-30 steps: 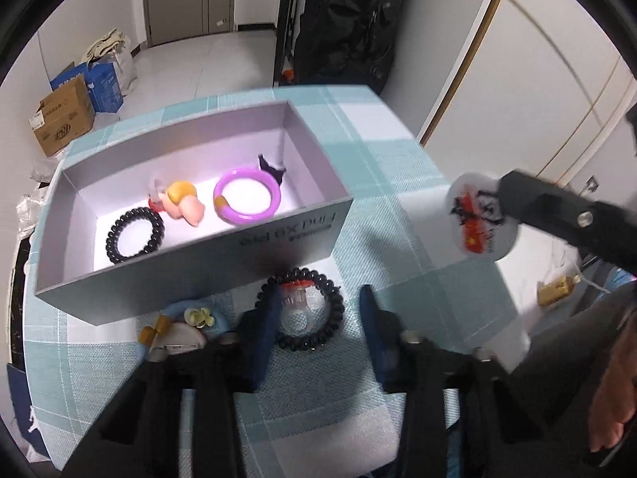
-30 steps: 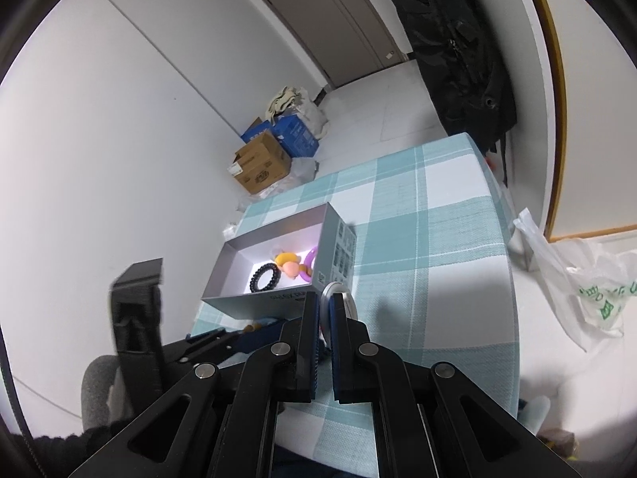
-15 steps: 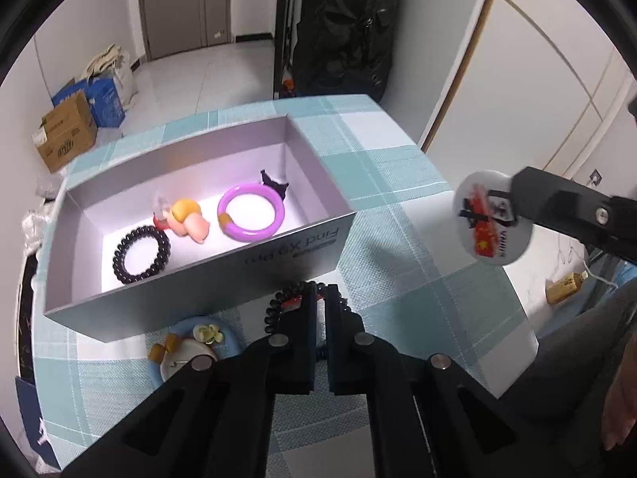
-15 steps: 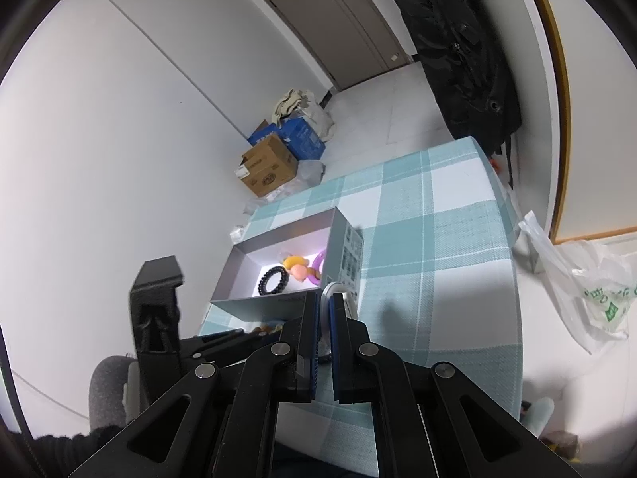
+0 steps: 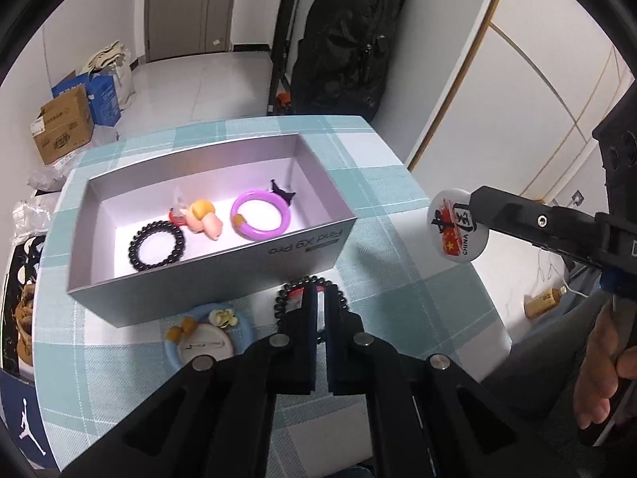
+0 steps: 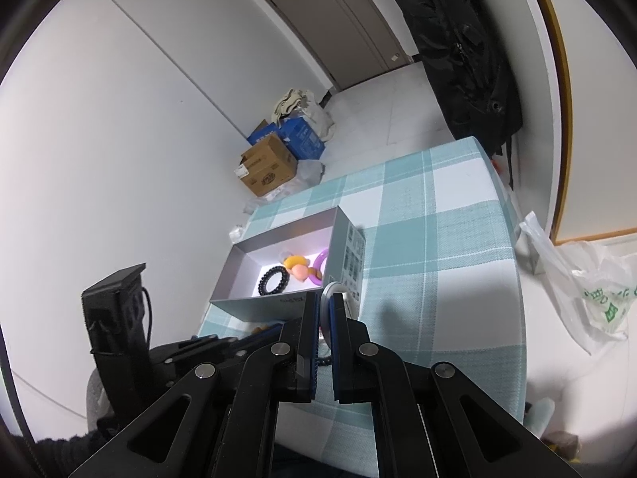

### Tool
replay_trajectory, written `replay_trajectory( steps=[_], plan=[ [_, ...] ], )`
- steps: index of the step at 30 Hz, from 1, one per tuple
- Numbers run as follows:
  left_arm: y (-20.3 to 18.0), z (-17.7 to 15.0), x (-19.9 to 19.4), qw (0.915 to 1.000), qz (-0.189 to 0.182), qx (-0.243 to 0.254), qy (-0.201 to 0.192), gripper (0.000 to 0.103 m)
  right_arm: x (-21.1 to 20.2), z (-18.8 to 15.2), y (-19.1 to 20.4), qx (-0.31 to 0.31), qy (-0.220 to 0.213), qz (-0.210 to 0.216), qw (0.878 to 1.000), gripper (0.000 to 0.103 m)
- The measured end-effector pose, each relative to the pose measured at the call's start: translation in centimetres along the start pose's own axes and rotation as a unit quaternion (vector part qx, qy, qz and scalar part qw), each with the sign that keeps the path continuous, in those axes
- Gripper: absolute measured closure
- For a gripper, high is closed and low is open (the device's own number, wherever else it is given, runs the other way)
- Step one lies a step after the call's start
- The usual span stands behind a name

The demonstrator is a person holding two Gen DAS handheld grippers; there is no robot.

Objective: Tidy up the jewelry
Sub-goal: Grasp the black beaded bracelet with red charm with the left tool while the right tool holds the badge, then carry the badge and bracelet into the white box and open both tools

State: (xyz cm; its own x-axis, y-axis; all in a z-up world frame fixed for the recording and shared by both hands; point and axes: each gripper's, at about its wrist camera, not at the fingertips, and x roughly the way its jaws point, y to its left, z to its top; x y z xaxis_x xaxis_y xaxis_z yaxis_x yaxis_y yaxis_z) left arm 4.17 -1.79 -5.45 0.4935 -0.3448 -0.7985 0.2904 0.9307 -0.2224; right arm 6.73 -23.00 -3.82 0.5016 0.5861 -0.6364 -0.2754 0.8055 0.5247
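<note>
An open grey box [image 5: 302,249] on the checked table holds a black bead bracelet [image 5: 157,245], a peach charm [image 5: 204,221] and a purple bangle [image 5: 260,219]. My left gripper [image 5: 321,292] is shut on a second black bead bracelet [image 5: 280,302] just in front of the box. My right gripper [image 6: 325,306] is shut on a round white badge [image 5: 458,231] with red print, held in the air right of the box. In the right wrist view the badge [image 6: 332,290] shows edge-on between the fingertips.
A blue-rimmed round brooch [image 5: 207,338] with small charms lies on the table left of my left gripper. The table's right edge [image 5: 489,298] is close. Cardboard boxes [image 5: 63,127] and a black bag [image 5: 350,36] stand on the floor beyond.
My left gripper has closed on the black bead bracelet in front of the box and lifted slightly. The right gripper keeps holding the badge, nearly still.
</note>
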Motion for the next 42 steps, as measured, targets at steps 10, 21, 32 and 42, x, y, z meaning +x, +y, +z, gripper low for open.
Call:
replay_trajectory(
  steps=[10,21,32,42],
  plan=[
    [-1.1,0.5,3.9,0.9980,0.036,0.014,0.050,0.100,0.1,0.0,0.0,0.001,0.002,-0.002,1.000,0.099],
    [-1.0,0.5,4.3,0.9976,0.041,0.011,0.054,0.074,-0.1,0.3,-0.2,0.011,-0.002,0.002,1.000,0.099],
    [-1.4,0.7,4.5,0.9950,0.075,0.045,0.048,0.085,-0.3,0.4,-0.2,0.011,-0.004,0.000,1.000,0.099],
    [-0.8,0.3,3.4,0.9974,0.055,0.030,0.037,0.088,-0.1,0.4,0.1,0.008,-0.006,-0.004,1.000,0.099]
  ],
)
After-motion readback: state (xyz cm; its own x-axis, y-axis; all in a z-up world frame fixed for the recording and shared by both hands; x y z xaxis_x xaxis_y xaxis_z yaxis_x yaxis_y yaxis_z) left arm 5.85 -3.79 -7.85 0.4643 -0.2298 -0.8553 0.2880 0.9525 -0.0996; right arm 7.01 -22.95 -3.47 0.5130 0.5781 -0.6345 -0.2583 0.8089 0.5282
